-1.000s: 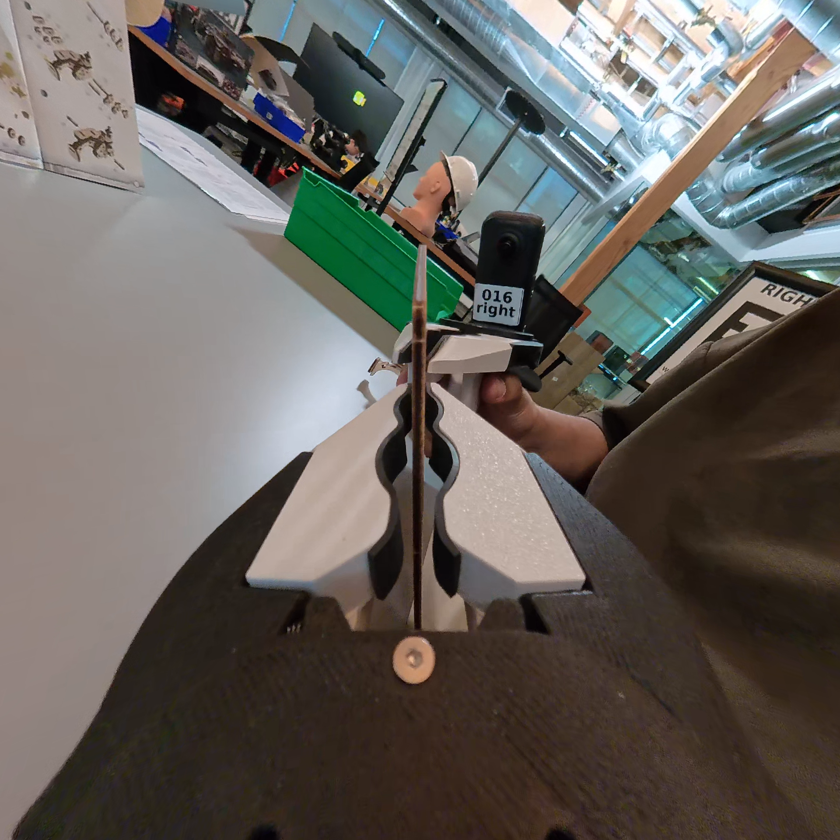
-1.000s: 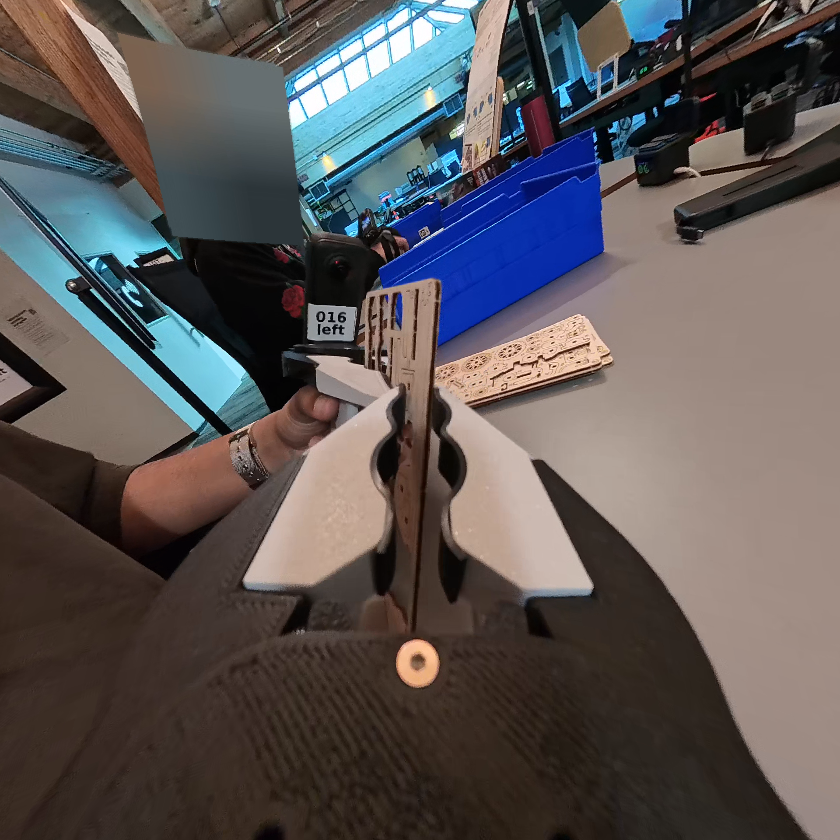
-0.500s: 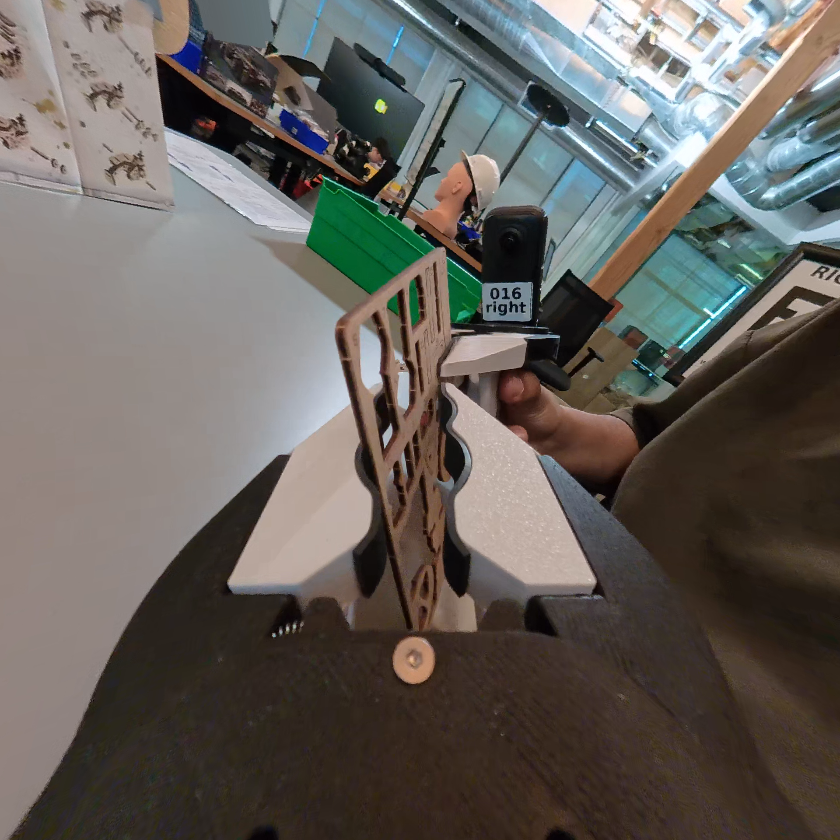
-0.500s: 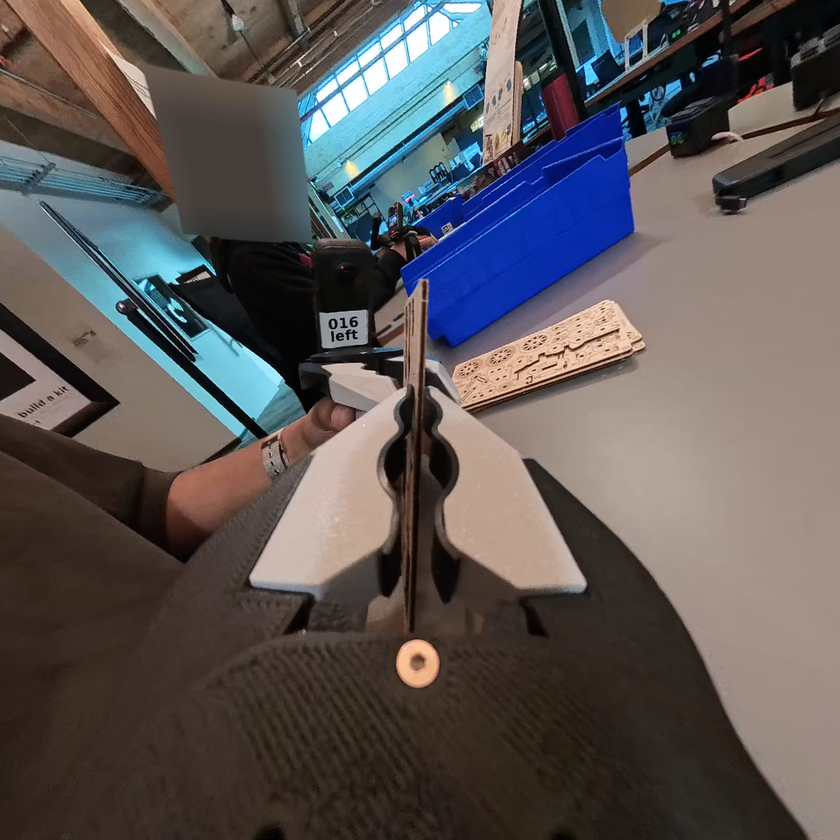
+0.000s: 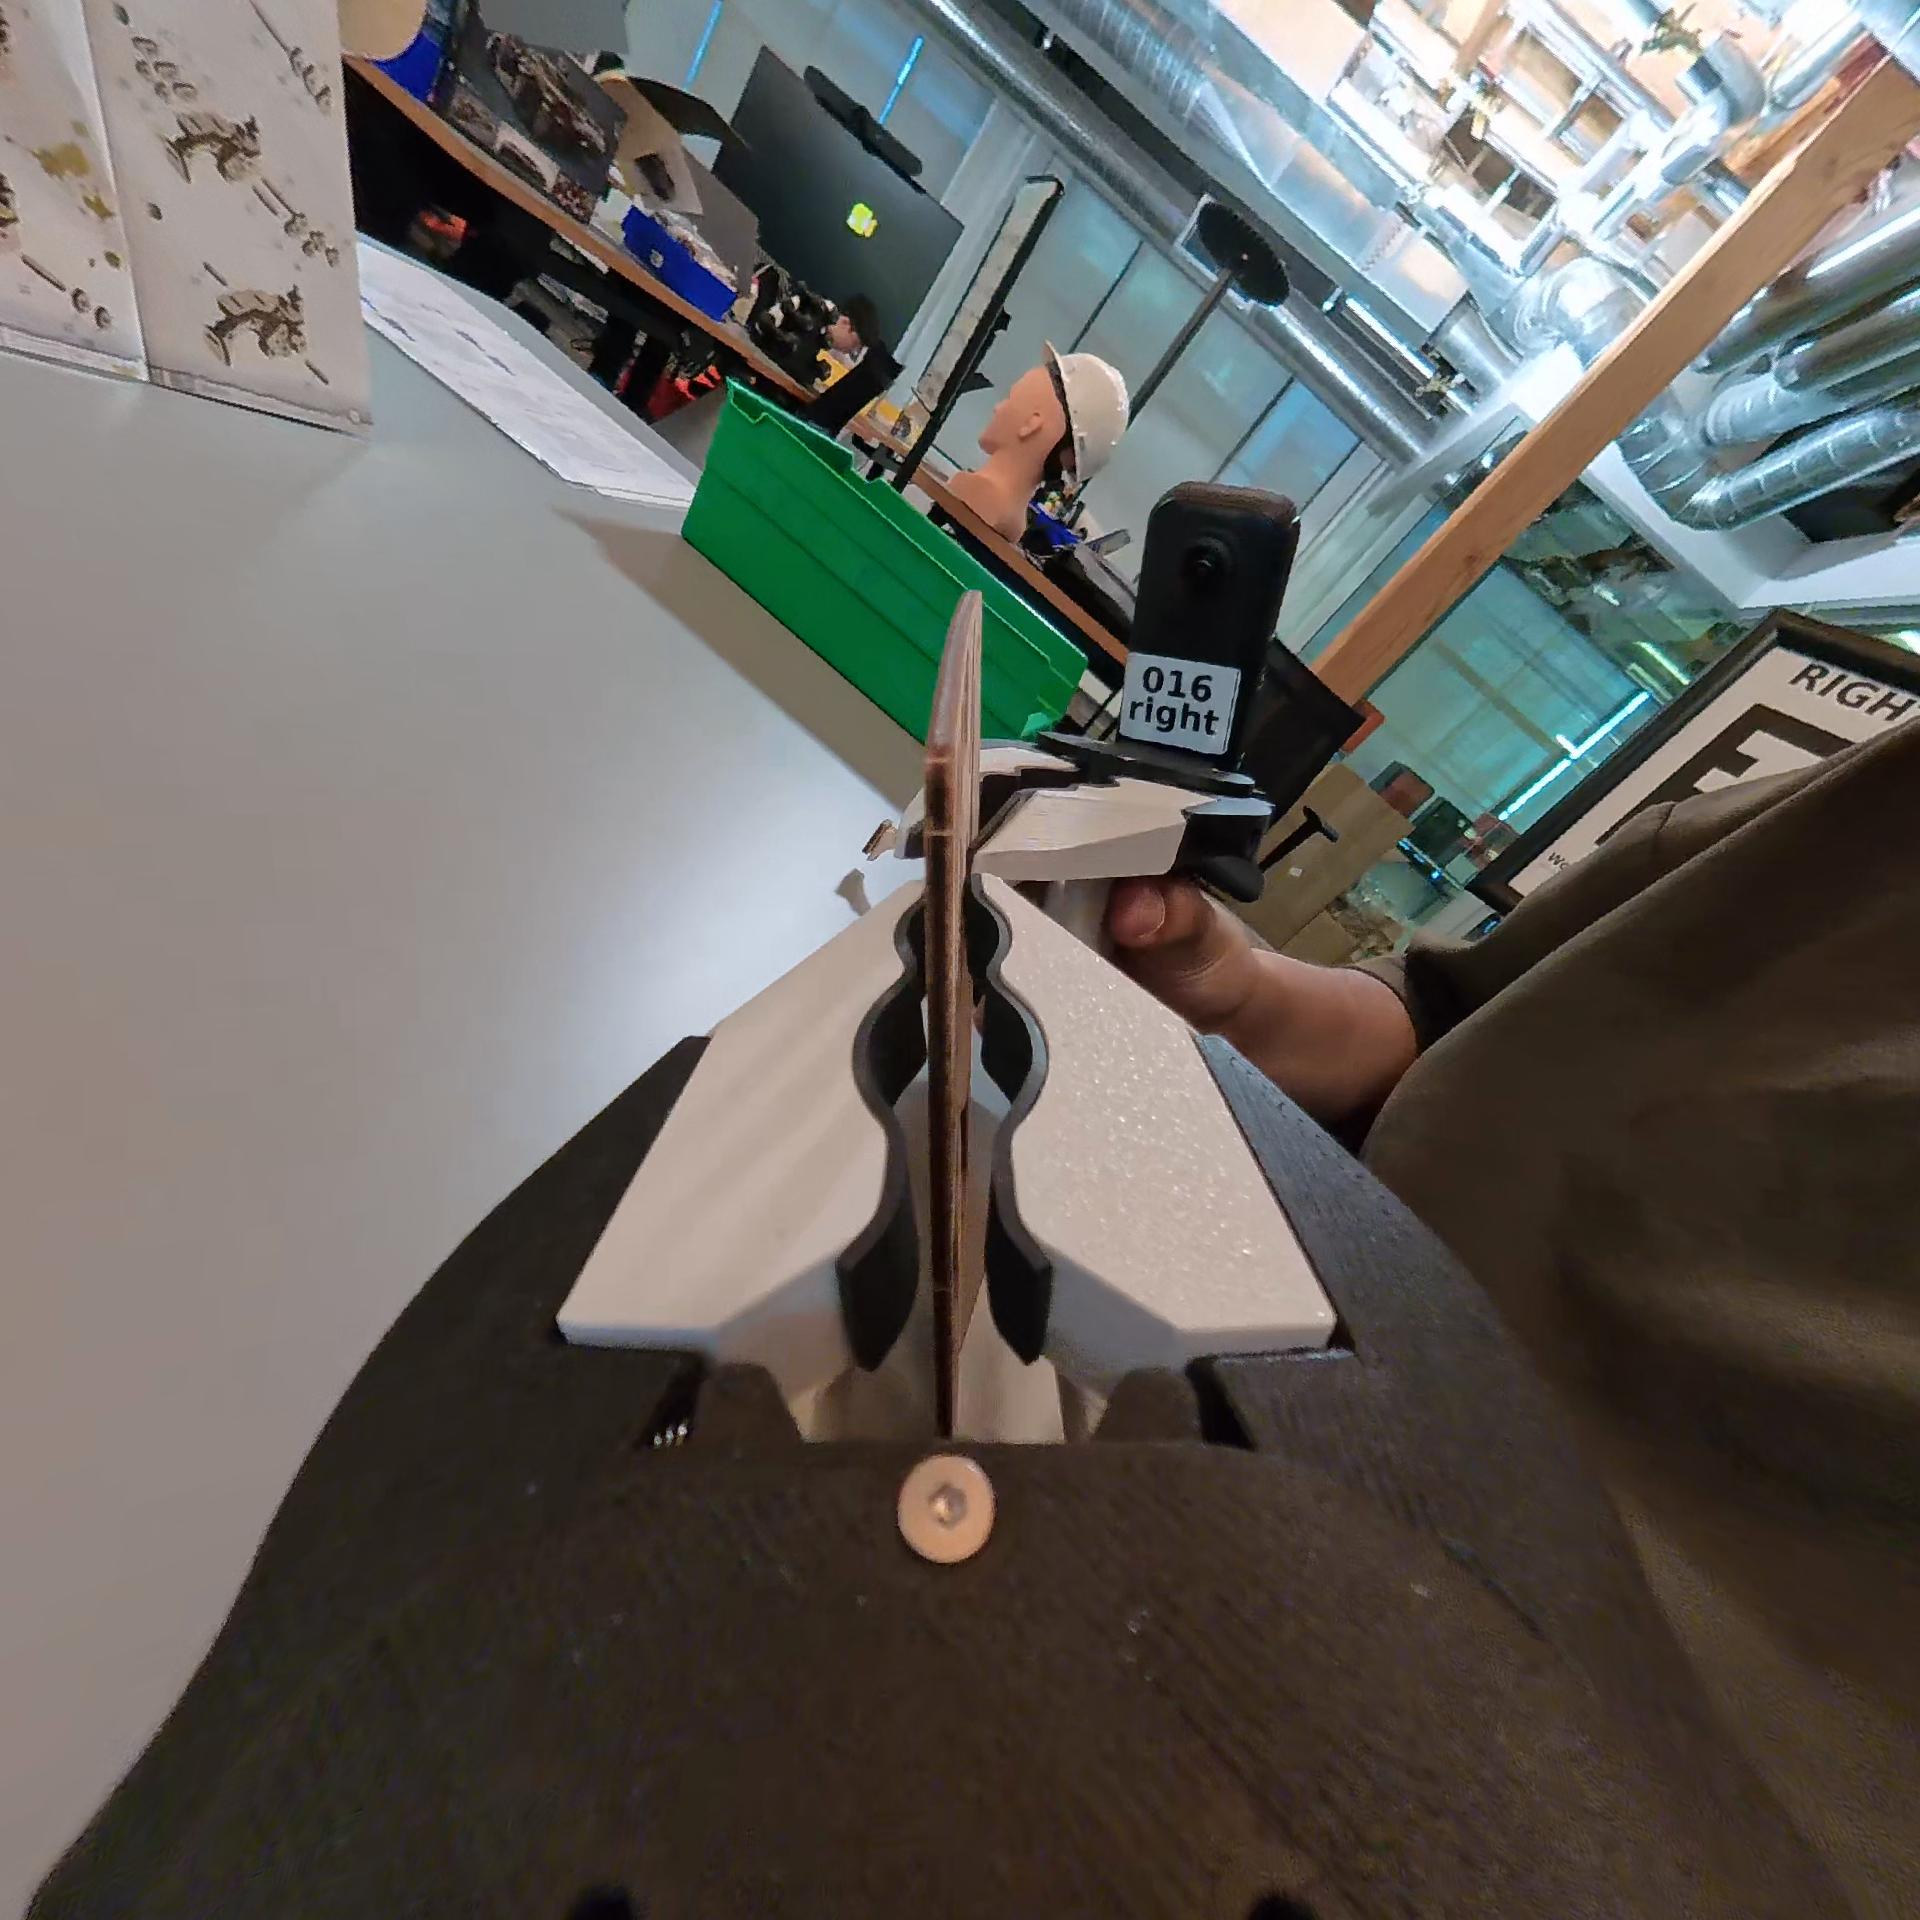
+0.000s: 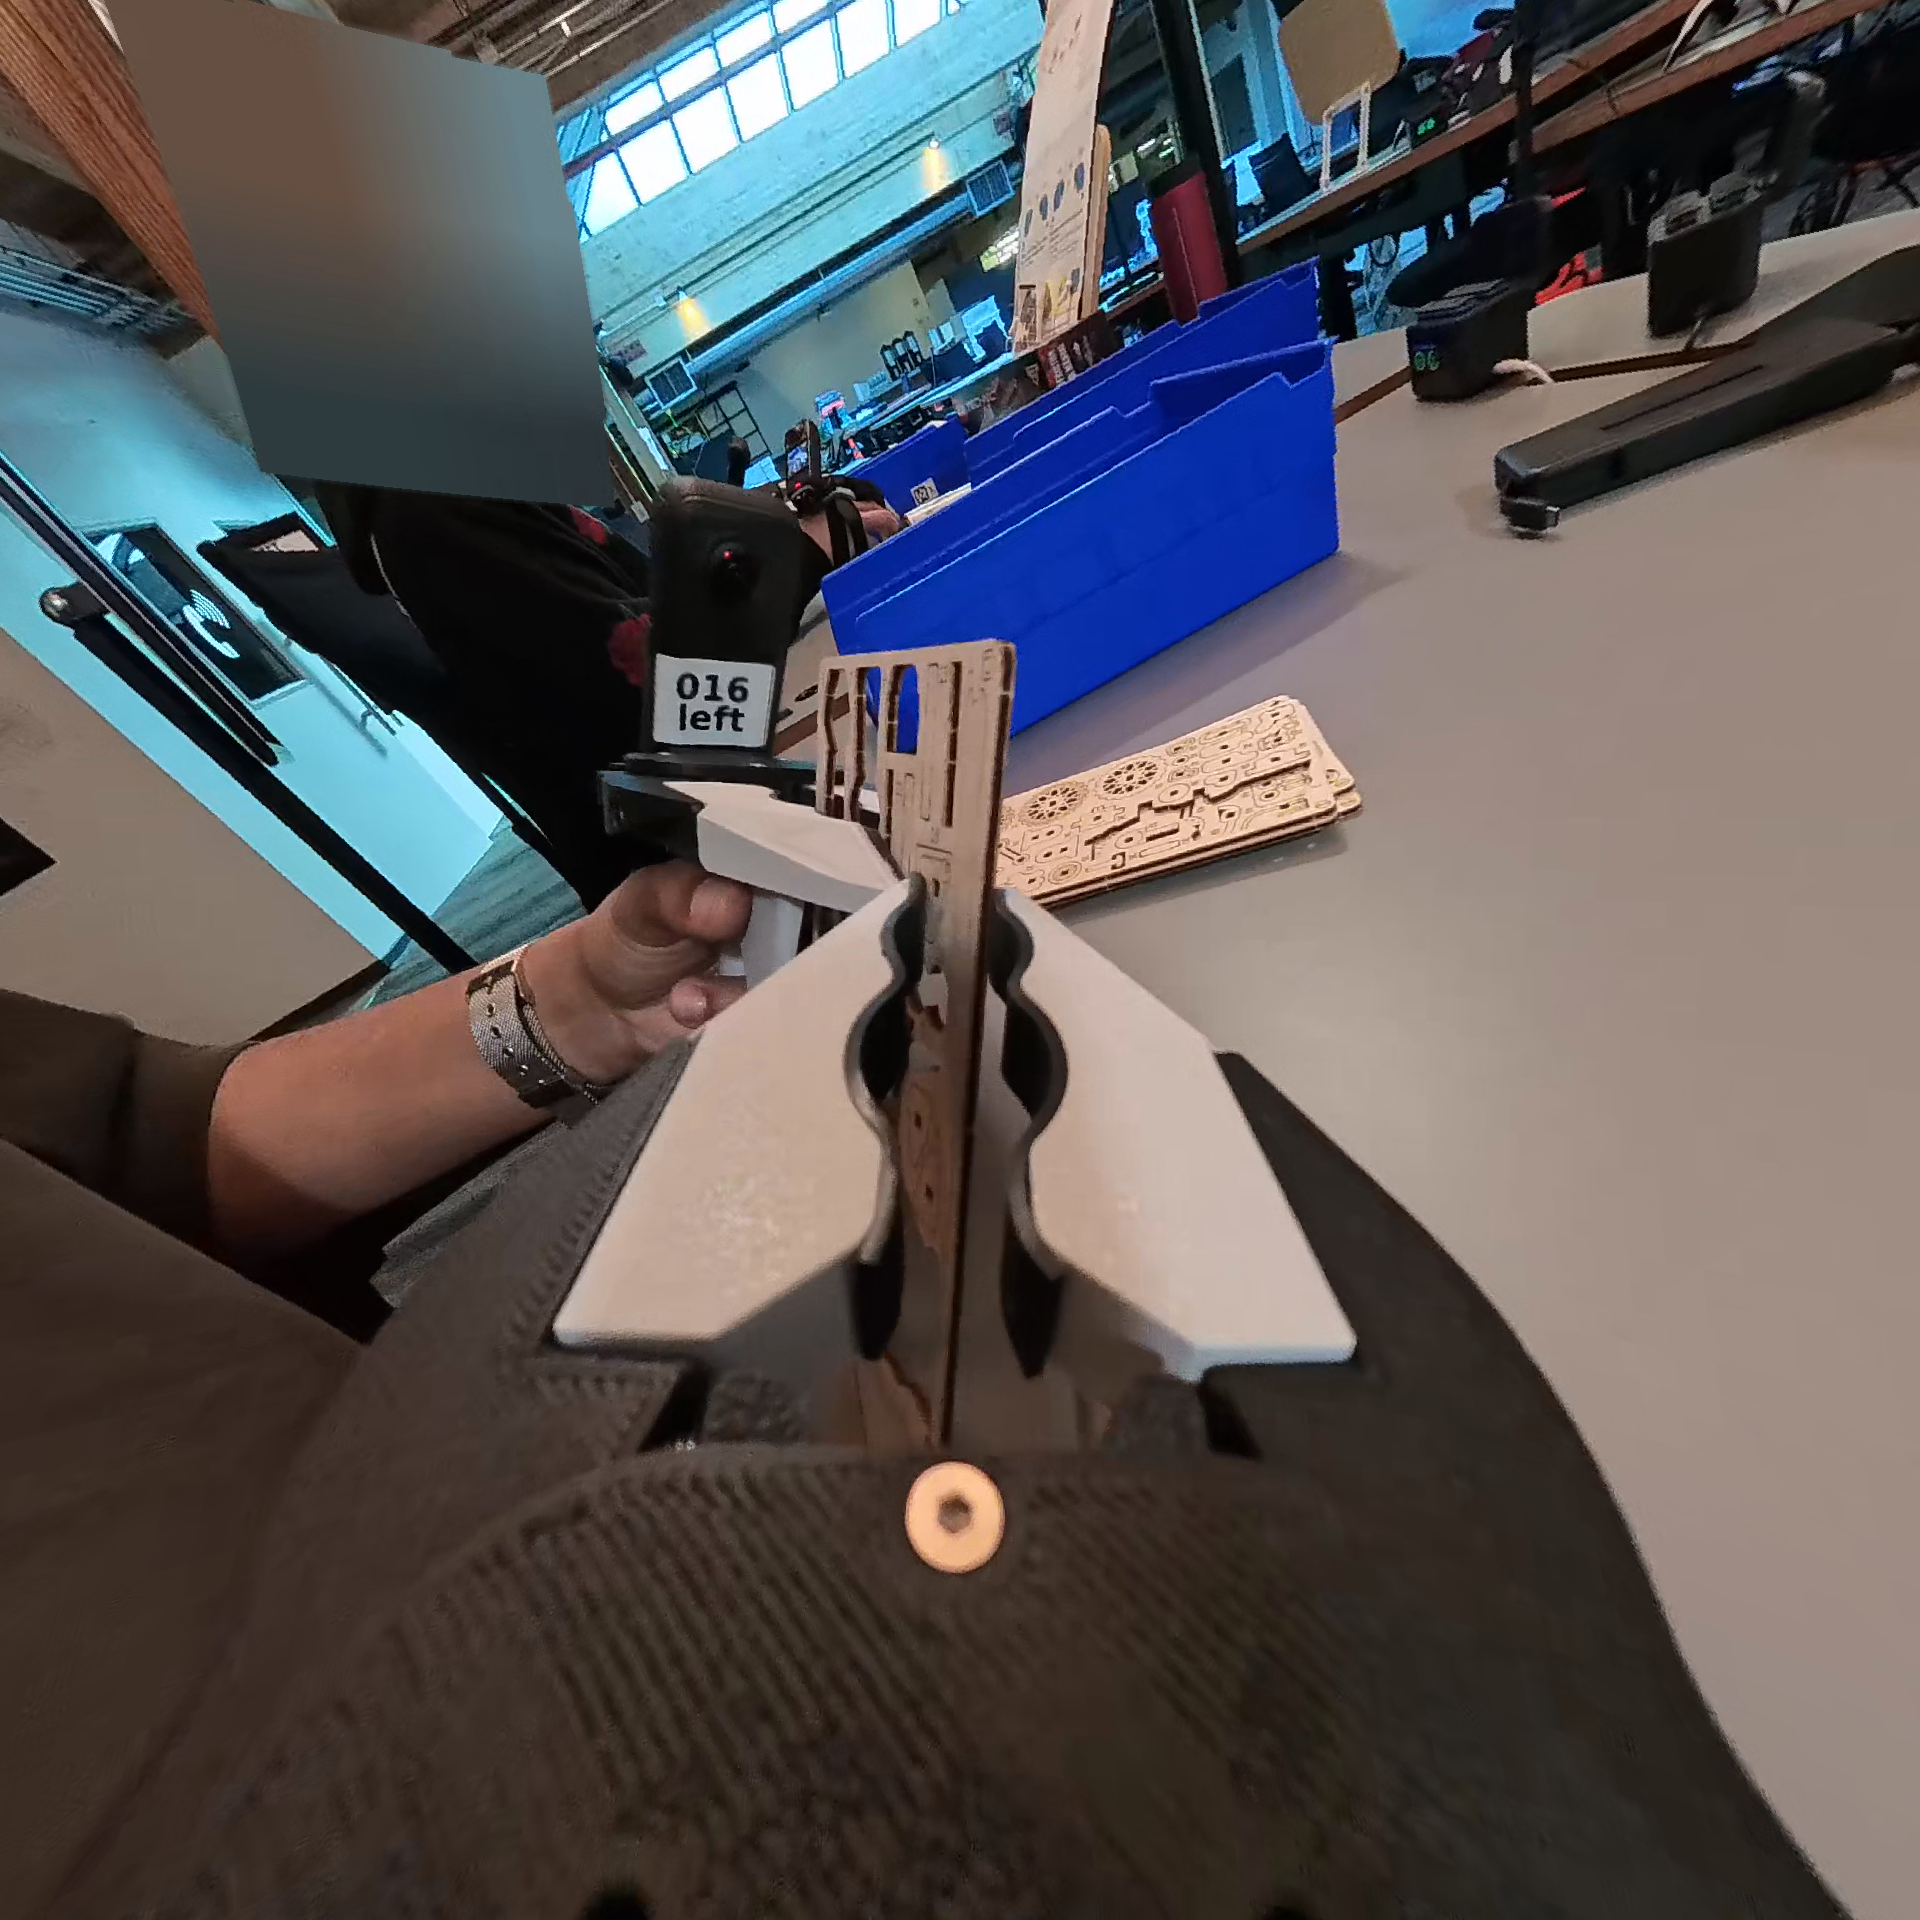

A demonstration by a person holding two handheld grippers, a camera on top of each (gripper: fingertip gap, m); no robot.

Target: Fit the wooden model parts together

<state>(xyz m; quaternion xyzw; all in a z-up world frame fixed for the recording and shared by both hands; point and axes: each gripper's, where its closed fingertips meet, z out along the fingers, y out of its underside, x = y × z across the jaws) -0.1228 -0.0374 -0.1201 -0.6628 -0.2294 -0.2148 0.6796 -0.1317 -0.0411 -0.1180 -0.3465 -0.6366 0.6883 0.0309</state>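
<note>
A thin laser-cut wooden sheet stands upright above the grey table, held from both ends. My left gripper is shut on it; the sheet shows edge-on between its white fingers. My right gripper is shut on the same sheet, whose cut-out face shows slightly turned to the left. Each gripper shows beyond the sheet in the other's view: the right gripper and the left gripper, each in a hand. A stack of flat wooden part sheets lies on the table behind.
A blue bin stands behind the stack, with a long black device at the far right. A green bin stands at the table's far side, with printed instruction sheets at the far left. A person's torso is close by. Less than 4 cm separates the two grippers' tips.
Half a second ago the sheet showed its face in the left wrist view and its edge in the right. Now it is edge-on to the left and slightly turned to the right.
</note>
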